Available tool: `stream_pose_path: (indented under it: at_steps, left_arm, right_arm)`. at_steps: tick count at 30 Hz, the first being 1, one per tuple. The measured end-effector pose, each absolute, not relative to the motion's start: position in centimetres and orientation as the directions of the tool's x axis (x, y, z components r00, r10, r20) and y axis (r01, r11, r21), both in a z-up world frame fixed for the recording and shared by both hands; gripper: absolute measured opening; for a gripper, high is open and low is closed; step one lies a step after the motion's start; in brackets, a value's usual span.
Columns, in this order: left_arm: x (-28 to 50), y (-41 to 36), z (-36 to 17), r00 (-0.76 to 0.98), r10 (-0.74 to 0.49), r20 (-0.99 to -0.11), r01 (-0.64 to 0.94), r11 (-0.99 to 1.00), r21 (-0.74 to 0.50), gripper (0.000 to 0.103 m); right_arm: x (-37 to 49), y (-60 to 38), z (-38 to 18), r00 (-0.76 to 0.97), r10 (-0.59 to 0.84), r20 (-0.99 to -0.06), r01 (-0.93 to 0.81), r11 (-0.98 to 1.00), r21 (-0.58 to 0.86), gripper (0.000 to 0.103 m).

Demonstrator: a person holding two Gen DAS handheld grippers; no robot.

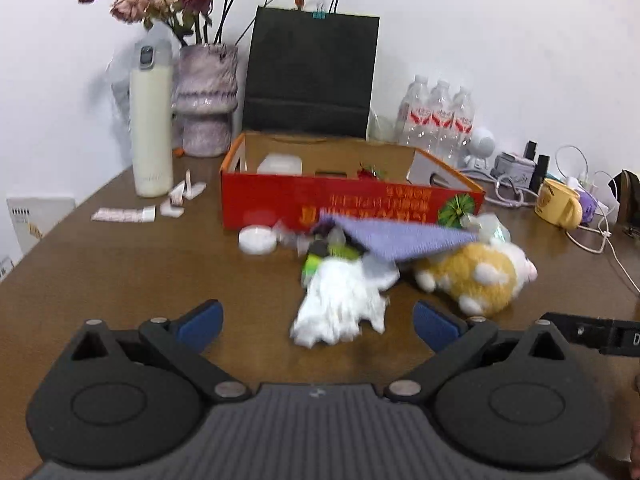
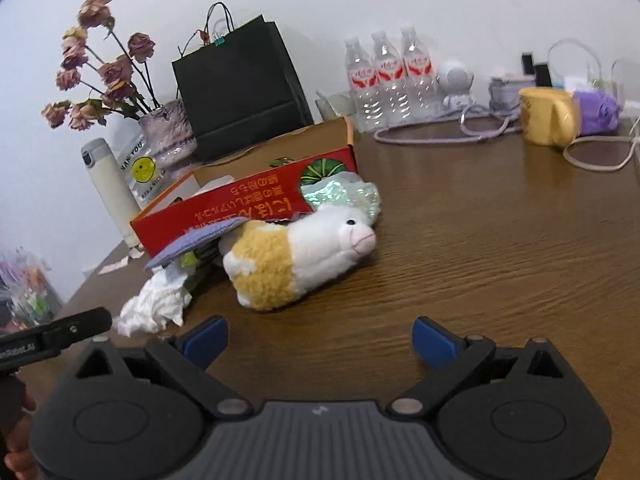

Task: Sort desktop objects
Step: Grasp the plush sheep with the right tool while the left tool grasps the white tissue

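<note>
Two views, both grippers spread wide w/ nothing between the blue pads. Left gripper (image 1: 316,322) hovers over the wooden table (image 1: 120,272), crumpled white tissue (image 1: 340,308) just ahead of it; right gripper (image 2: 320,340) sits nearer the plush toy (image 2: 296,256), which lies on its side, snout toward the right in that view.

Left view only: round white lid (image 1: 258,239) on the table by the red cardboard box (image 1: 344,204), torn paper scraps (image 1: 176,200), white container inside the box, notebook at far left edge. Right view only: smiley-face bag (image 2: 140,168) behind the white bottle (image 2: 108,192), iridescent wrapper (image 2: 344,196) against the box corner, plush's face.

Both: purple cloth (image 1: 396,240) draped over the clutter pile betw. box and plush, touching plush. Box open-topped, text upside down.

Rear of table: black paper bag (image 1: 312,72), vase w/ dried roses (image 1: 206,100), three water bottles (image 1: 438,116), small white figurine, yellow mug (image 2: 548,116), cables. White wall behind. Left view blurred.
</note>
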State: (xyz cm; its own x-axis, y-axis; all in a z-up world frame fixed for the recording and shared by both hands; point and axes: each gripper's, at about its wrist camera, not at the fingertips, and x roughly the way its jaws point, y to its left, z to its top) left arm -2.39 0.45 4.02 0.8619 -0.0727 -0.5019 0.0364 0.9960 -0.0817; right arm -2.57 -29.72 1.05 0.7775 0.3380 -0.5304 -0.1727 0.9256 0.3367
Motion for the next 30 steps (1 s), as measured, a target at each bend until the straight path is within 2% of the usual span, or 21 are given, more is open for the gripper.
stream_pose_path:
  at_steps: [4,5,7,10,12,15,17,18,19,22,27,30]
  left_arm:
    - [0.7,-0.4,3.3,0.813,-0.158,-0.561,0.137,0.987,-0.079,0.1]
    - [1.5,-0.8,2.8,0.801,-0.153,-0.579,0.145,0.988,-0.061,0.098]
    - [2.9,-1.1,2.1,0.786,-0.128,-0.605,0.134,0.99,-0.035,0.086]
    - [3.8,-0.2,1.4,0.771,-0.182,-0.61,0.137,0.983,-0.12,0.062]
    - [4.0,0.4,1.0,0.756,-0.215,-0.618,0.135,0.975,-0.174,0.028]
    - [3.1,1.2,1.1,0.764,-0.22,-0.606,0.131,0.973,-0.188,0.025]
    - [2.2,1.9,1.7,0.773,-0.251,-0.582,0.143,0.964,-0.226,0.025]
    - [1.6,2.3,2.0,0.778,-0.258,-0.573,0.143,0.961,-0.239,0.026]
    - [1.0,2.7,2.2,0.784,-0.256,-0.566,0.136,0.96,-0.246,0.025]
    - [-0.6,4.0,2.6,0.794,-0.242,-0.558,0.111,0.96,-0.258,0.026]
    - [-1.8,4.9,2.5,0.793,-0.261,-0.55,0.113,0.951,-0.289,0.027]
    - [-1.8,4.8,2.3,0.787,-0.277,-0.551,0.115,0.944,-0.31,0.027]
  right_arm:
    - [-0.5,-28.3,0.9,0.765,0.365,-0.53,-0.2,0.918,0.343,0.099]
    - [-0.1,-27.9,0.9,0.769,0.359,-0.529,-0.198,0.921,0.336,0.099]
    - [0.9,-27.5,1.2,0.777,0.354,-0.52,-0.203,0.923,0.326,0.099]
    - [2.7,-28.0,2.0,0.792,0.334,-0.511,-0.193,0.931,0.31,0.098]
    - [4.4,-29.2,2.5,0.79,0.321,-0.522,-0.141,0.924,0.355,0.096]
    - [6.9,-30.4,2.4,0.748,0.386,-0.54,-0.115,0.877,0.467,0.09]
    - [8.4,-30.9,1.3,0.711,0.449,-0.542,-0.109,0.831,0.546,0.075]
    - [9.0,-31.4,0.6,0.689,0.457,-0.562,-0.067,0.813,0.578,0.06]
    - [9.1,-31.7,0.3,0.691,0.464,-0.554,-0.055,0.798,0.6,0.05]
    - [8.3,-31.8,0.6,0.667,0.491,-0.56,-0.081,0.795,0.601,0.046]
    - [2.9,-31.8,3.7,0.746,0.391,-0.539,-0.142,0.884,0.446,0.042]
    - [-1.4,-30.3,6.7,0.881,0.221,-0.419,-0.171,0.973,0.153,0.038]
